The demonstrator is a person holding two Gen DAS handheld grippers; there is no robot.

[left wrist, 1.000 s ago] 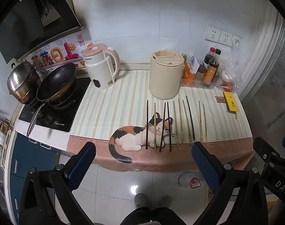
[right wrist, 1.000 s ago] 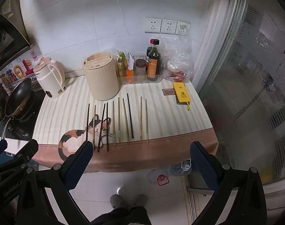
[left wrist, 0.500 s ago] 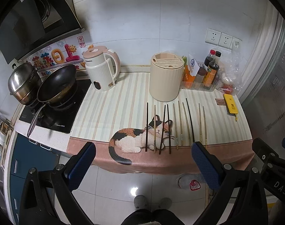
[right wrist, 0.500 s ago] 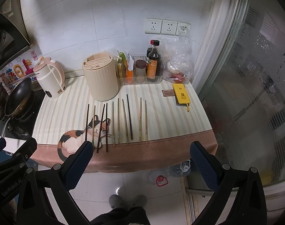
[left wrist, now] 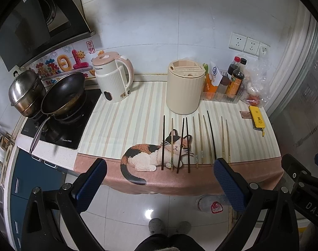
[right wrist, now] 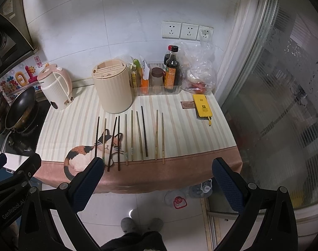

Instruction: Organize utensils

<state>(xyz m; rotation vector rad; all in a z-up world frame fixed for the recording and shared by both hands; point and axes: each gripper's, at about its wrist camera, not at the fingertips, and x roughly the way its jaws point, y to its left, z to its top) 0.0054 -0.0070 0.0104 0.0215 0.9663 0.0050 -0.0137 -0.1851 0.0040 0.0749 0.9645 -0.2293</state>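
- While you hold both sets of tongs back over the floor, short of the table's (left wrist: 253, 179) front edge, the row of ten thin chopsticks (left wrist: 197, 140), some dark brown and some pale bamboo, lies ahead of and below them on the striped cat-print cloth.
- Your left tongs (left wrist: 159, 183) are spread wide with nothing between the blue pads; in their view the chopsticks sit straight ahead, between the two fingers.
- Your right tongs (right wrist: 157, 183) are likewise wide apart and empty; from them the row lies ahead and slightly to the left, with the two pale sticks at the right end (right wrist: 159, 135) closest to centre.
- Every stick runs with its long axis pointing away from you, toward the cream ribbed cylindrical utensil holder (left wrist: 185, 87) standing just behind the row.
- Because the sticks point along your reach, I judge you'll want the fingers either side of a stick, closing across its width.
- Neither side looks clearly nearer; my guess is that the right tongs suit the right-end pair, the left tongs the dark ones over the cat.
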